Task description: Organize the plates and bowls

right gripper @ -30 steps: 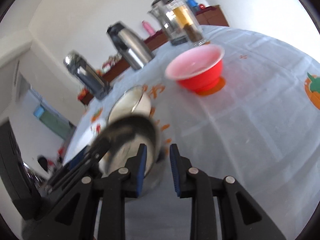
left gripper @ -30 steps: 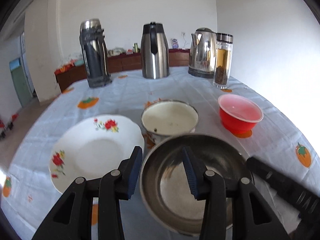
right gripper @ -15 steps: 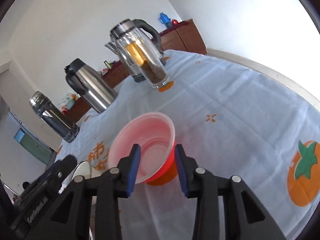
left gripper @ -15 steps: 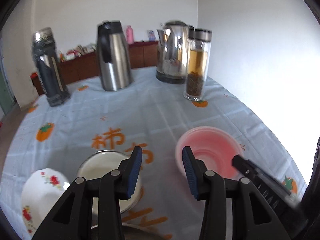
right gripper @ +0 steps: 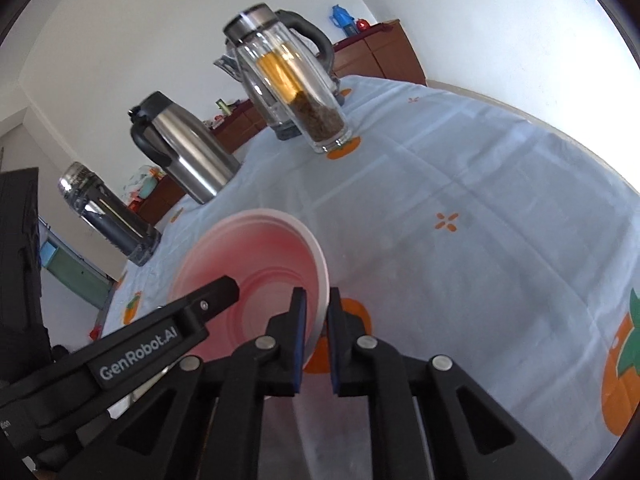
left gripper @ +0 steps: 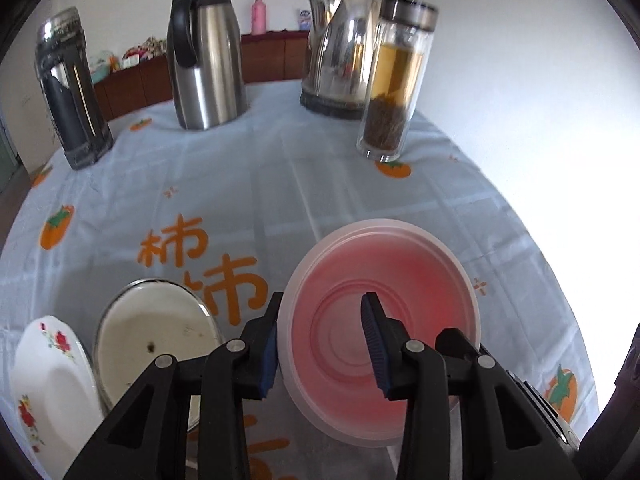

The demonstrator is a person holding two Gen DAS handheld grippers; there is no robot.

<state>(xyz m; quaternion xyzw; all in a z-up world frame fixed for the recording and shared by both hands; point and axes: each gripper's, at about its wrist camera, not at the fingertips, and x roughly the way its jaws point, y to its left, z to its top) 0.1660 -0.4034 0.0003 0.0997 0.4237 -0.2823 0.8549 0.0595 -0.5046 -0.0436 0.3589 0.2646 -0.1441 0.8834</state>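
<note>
A red plastic bowl (left gripper: 380, 332) with a pale rim sits on the tablecloth. My left gripper (left gripper: 322, 350) is open and straddles its left rim, one finger outside and one finger inside the bowl. My right gripper (right gripper: 316, 334) has its jaws close together on the right rim of the same bowl (right gripper: 256, 256). A white enamel bowl (left gripper: 154, 340) and a white flowered plate (left gripper: 48, 376) lie at the lower left of the left wrist view.
A glass tea bottle (left gripper: 396, 80), a steel kettle (left gripper: 340, 48), a steel carafe (left gripper: 204, 52) and a dark thermos (left gripper: 68, 88) stand at the back of the table. The cloth (right gripper: 480, 240) has orange fruit prints. The table edge curves at the right.
Both grippers moved from the steel pan to the red bowl. The left now straddles its left rim and the right has closed on its right rim.
</note>
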